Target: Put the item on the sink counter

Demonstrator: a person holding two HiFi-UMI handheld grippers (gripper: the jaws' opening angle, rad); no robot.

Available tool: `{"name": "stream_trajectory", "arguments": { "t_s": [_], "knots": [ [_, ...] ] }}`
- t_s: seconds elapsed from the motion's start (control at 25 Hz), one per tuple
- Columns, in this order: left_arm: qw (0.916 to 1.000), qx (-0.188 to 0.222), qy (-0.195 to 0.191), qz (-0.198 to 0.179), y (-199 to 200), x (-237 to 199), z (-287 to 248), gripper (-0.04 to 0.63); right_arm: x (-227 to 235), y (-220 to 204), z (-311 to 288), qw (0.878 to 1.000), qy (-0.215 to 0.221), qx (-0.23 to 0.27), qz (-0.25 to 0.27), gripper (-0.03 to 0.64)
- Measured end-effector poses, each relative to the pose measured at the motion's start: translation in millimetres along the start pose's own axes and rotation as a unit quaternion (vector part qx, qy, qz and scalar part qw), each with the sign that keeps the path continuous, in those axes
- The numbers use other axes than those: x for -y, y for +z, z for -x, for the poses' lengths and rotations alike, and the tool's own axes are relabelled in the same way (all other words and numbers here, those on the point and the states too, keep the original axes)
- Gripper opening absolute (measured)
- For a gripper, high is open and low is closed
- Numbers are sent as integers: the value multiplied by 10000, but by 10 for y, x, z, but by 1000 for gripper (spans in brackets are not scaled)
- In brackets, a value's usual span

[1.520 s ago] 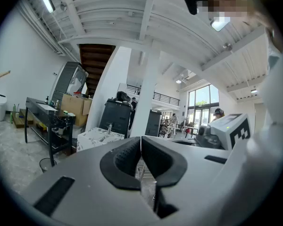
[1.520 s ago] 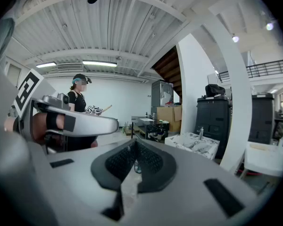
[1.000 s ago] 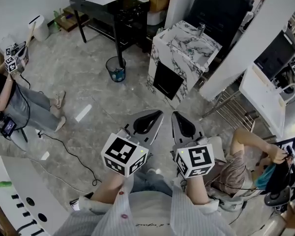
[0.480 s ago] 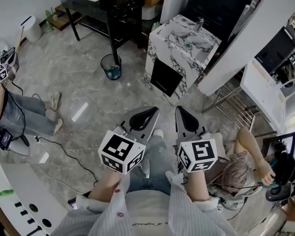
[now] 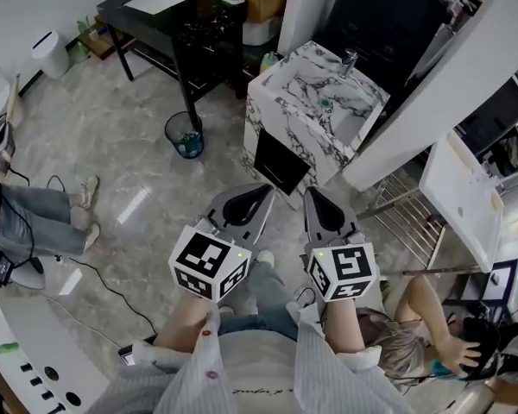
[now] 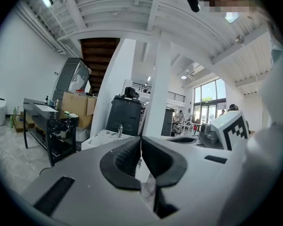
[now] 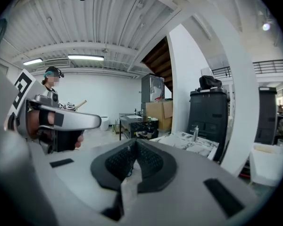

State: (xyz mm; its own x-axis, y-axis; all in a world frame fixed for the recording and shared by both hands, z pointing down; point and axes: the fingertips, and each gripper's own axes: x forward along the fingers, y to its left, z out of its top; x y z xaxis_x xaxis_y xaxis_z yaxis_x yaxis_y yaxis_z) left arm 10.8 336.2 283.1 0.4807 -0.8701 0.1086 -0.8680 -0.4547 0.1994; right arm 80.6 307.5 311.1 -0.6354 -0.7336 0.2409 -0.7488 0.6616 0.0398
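Head view: both bare forearms reach forward from striped sleeves at the bottom of the frame, side by side and near level, each ending under a marker cube (image 5: 209,261), and the two tools angle slightly toward each other; the left claw (image 5: 269,189) and the right claw (image 5: 309,193) are both closed with nothing between the jaws, their tips just short of the dark front opening of the marble sink surface (image 5: 281,89), which stands above them at upper centre; a small green thing (image 5: 325,103) lies in its basin, and I cannot tell whether that is the item; a black surface (image 5: 168,15) and a waste bin (image 5: 183,136) sit at upper left. Left gripper view: the left claw (image 6: 140,139) is pinched together, holding nothing, pointing near level, with the marble sink surface (image 6: 104,138) left of centre beyond the tips. Right gripper view: the right claw (image 7: 134,142) is likewise closed and empty, the marble sink surface (image 7: 188,140) lies right of centre, and the other tool, gripped by a hand (image 7: 42,126), shows at the left edge
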Motion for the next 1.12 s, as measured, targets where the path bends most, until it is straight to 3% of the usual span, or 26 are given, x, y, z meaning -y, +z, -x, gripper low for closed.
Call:
{"name": "stream_trajectory", "arguments": {
  "t_s": [0.44,0.72,0.92,1.12],
  "knots": [
    [9997,26,237,-14,270,-282,-1203,21,1155,121,-602,9999,43,-140,4,9],
    [9996,-35,266,-20,315,-446,-1603,21,1532,19,-830,9996,-44,-266,-105,9],
    [9998,-68,192,2,340,-730,-1903,21,1702,-21,-1161,9991,-93,-349,-203,9],
    [9998,-111,-153,-68,461,-1077,-2320,21,1936,52,-1599,9981,-408,-377,-283,9]
  ]
}}
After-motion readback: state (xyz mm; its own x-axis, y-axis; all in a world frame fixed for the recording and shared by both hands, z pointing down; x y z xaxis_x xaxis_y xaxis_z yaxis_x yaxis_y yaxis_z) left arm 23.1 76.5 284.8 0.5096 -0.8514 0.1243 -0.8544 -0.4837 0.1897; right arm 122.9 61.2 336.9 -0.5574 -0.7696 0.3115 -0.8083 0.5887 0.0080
